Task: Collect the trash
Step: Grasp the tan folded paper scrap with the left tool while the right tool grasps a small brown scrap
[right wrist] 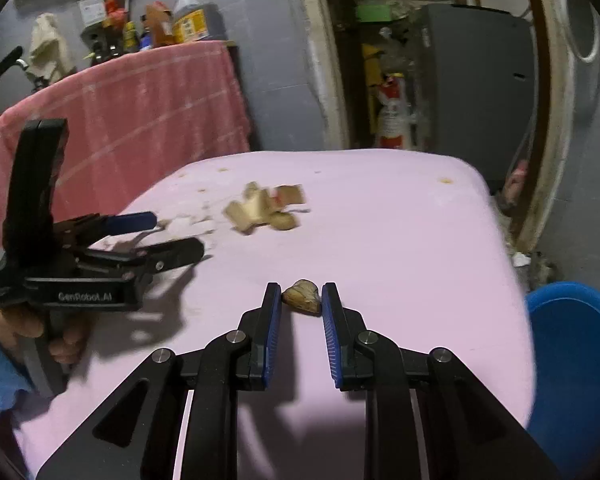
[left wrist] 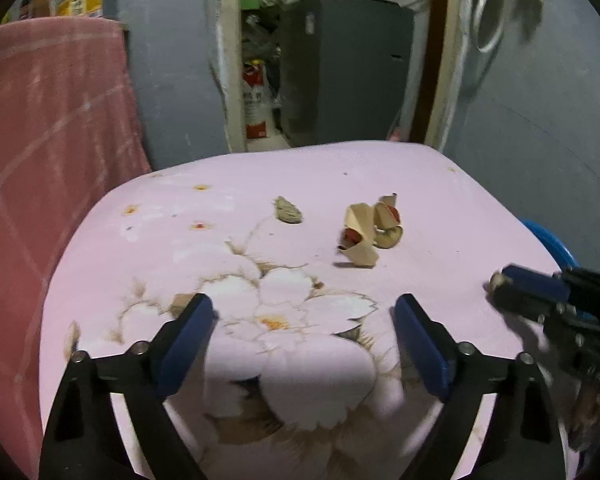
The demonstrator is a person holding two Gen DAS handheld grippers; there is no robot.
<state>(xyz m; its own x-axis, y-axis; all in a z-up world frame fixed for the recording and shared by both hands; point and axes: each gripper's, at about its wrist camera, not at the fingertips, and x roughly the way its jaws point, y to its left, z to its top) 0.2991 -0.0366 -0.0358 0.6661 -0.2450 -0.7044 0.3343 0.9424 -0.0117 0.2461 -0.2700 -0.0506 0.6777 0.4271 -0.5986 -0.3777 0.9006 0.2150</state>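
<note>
Trash here is small dry litter on a pink floral tablecloth (left wrist: pixel 440 208): one crumpled brown scrap (right wrist: pixel 302 296) sits right between the right gripper (right wrist: pixel 301 300) tips, both pads touching or nearly touching its sides, so the jaws look clamped on it near the table's right edge. It looks featherlight, thin and brittle, likely to crush or slip, so a gentle pinch across its widest part suits it. Farther out lie a cluster of curled tan wrappers with red bits (left wrist: pixel 370 232) and a dried leaf-like piece (left wrist: pixel 288 210), both mid-table and apart from either tool. Left gripper (left wrist: pixel 304 320) hovers low over the printed flowers with jaws spread wide and nothing between them. A blue bin (right wrist: pixel 580 344) stands just beside the table's right edge
</note>
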